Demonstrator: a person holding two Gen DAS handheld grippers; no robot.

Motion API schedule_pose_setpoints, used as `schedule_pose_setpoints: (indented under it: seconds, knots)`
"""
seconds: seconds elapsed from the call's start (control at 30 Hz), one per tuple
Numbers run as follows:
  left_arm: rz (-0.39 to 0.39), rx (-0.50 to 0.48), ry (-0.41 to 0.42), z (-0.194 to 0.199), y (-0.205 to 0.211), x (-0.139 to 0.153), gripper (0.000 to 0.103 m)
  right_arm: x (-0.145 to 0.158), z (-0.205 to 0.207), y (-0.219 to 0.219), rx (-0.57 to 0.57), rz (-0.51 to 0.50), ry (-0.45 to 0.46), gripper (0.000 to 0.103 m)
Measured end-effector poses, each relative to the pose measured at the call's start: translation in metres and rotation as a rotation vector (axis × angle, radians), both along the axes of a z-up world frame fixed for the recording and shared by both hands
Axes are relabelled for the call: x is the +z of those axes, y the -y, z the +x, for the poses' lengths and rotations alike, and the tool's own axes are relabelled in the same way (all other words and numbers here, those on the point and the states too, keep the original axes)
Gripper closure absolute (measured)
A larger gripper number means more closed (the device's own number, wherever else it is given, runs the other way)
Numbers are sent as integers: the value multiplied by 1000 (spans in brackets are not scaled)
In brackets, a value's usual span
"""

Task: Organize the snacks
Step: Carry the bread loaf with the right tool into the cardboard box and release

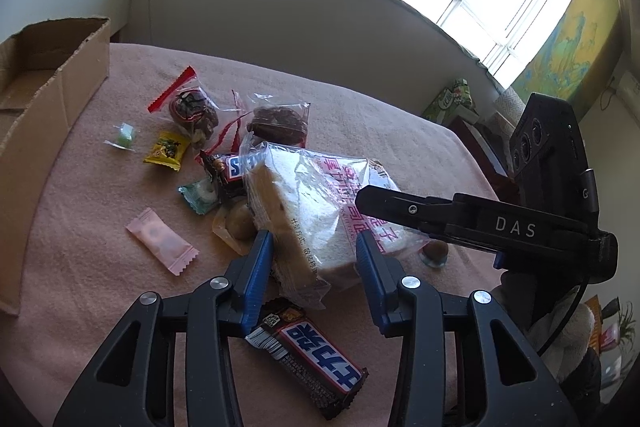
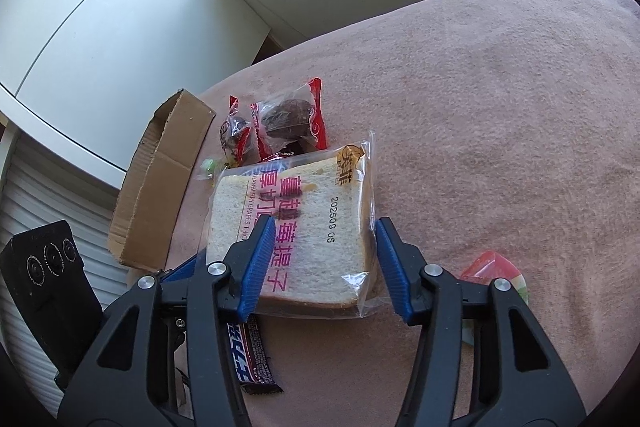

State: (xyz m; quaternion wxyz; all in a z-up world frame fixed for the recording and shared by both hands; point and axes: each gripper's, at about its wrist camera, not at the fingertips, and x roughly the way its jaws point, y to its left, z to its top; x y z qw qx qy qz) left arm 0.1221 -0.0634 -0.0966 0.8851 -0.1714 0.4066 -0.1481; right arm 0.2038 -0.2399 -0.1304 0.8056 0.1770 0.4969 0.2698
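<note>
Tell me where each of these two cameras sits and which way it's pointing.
Left wrist: on the left tongs, angled down at the bagged bread and scattered snacks; shows its own blue fingers and the right tongs reaching in.
Right wrist: on the right tongs, angled down over the bread toward the cardboard box; shows its own fingers.
Shared: bread, box, chocolate bar.

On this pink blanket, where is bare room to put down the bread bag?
Free: the wide stretch of blanket right of the bread bag, past the red and green packet. Also a smaller patch between the cardboard box and the pink sachet. Crowded: the candies and chocolate bars left of the bread.
</note>
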Motion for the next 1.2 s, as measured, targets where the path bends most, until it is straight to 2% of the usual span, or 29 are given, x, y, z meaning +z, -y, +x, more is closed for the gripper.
schedule_pose_setpoints:
  seconds: [0.3,0.57,1.2]
  knots:
    - [-4,1,48,-20,-12,11,62,20,-13,-7,-3,-15,39,49]
    - [-14,31,93,-37,-34,28,62,45,-29,-30,21,-40,85,49]
    - [13,196,180,-68,-123,52,62,82,-53,-144,171,-65,171,49]
